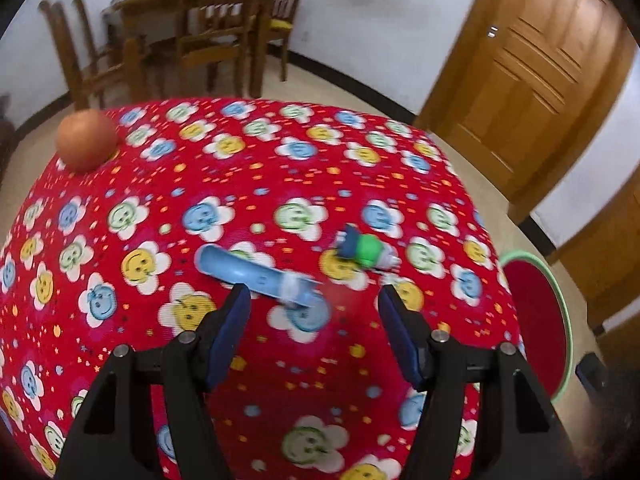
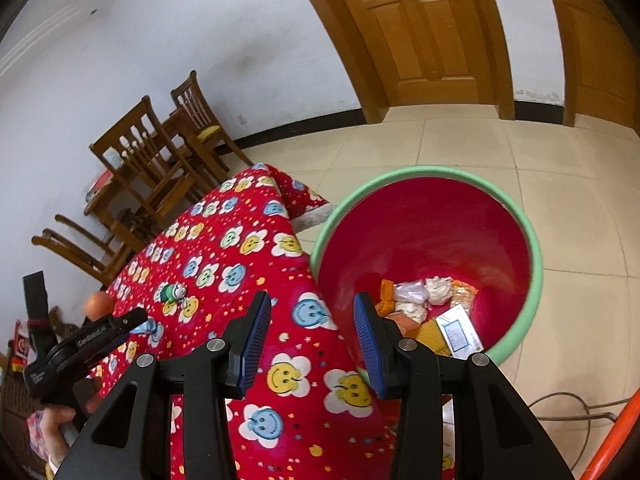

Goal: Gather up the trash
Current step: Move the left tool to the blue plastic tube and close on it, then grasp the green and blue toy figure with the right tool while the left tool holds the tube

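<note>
The left gripper point(image 1: 314, 300) hovers with jaws apart over the blue tube point(image 1: 256, 278); the right gripper point(image 2: 312, 328) is apart too, empty. A shallow pinch could roll the tube off the tabletop point(image 1: 280, 168).

1. The left gripper point(image 1: 314, 300) has black angular arms, blue ribbed pads point(image 1: 226, 332) and round silver screws.
2. The right gripper point(image 2: 312, 316) is built the same: black frame, blue ribbed pads point(image 2: 252, 344), silver screws.
3. In the right wrist view, the left gripper's black body carries white lettering, and bare skin of the left hand point(image 2: 54, 424) shows.
</note>
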`<state>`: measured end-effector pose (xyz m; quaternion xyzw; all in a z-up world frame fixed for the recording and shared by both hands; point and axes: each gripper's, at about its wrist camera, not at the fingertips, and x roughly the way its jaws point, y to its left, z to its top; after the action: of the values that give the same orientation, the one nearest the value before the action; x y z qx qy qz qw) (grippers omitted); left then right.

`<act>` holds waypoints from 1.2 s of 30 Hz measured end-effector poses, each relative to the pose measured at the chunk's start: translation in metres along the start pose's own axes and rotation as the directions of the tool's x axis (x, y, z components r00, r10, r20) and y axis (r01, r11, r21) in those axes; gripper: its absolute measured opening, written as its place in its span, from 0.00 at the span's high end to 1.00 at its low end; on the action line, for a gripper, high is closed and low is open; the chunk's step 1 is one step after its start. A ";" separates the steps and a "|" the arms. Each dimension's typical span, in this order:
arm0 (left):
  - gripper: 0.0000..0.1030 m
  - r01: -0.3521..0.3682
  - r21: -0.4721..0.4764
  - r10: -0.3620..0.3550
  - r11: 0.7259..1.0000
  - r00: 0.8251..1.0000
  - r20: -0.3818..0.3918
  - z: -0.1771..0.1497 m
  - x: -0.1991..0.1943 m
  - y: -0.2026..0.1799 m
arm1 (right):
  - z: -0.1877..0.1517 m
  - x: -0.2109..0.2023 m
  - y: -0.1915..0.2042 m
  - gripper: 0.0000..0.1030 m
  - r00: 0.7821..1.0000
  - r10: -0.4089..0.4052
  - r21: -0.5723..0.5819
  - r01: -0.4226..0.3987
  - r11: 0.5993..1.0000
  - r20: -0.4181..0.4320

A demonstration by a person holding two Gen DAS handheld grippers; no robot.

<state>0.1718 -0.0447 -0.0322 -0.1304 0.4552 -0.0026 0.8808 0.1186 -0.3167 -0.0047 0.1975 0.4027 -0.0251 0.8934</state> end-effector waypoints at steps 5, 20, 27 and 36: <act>0.36 -0.010 -0.070 0.007 0.998 0.999 -0.031 0.007 0.016 0.017 | 0.001 0.007 0.006 0.57 1.000 0.001 -0.009 -0.002 1.000 -0.010; 0.46 -0.066 -0.050 0.064 0.997 0.997 -0.040 0.019 0.043 0.012 | 0.002 0.026 0.019 0.57 0.999 0.007 -0.036 -0.009 0.999 -0.050; 0.78 -0.060 0.040 0.061 0.997 0.998 -0.034 0.016 0.042 0.009 | 0.001 0.034 0.032 0.57 0.998 0.010 -0.060 -0.014 0.998 -0.064; 0.84 0.004 0.114 -0.001 0.993 1.000 -0.023 0.015 0.021 0.012 | 0.001 0.054 0.070 0.57 0.995 0.028 -0.129 -0.041 0.991 -0.096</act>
<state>0.1953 -0.0327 -0.0436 -0.0803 0.4641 -0.0311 0.8816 0.1703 -0.2460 -0.0203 0.1465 0.4417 0.0261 0.8847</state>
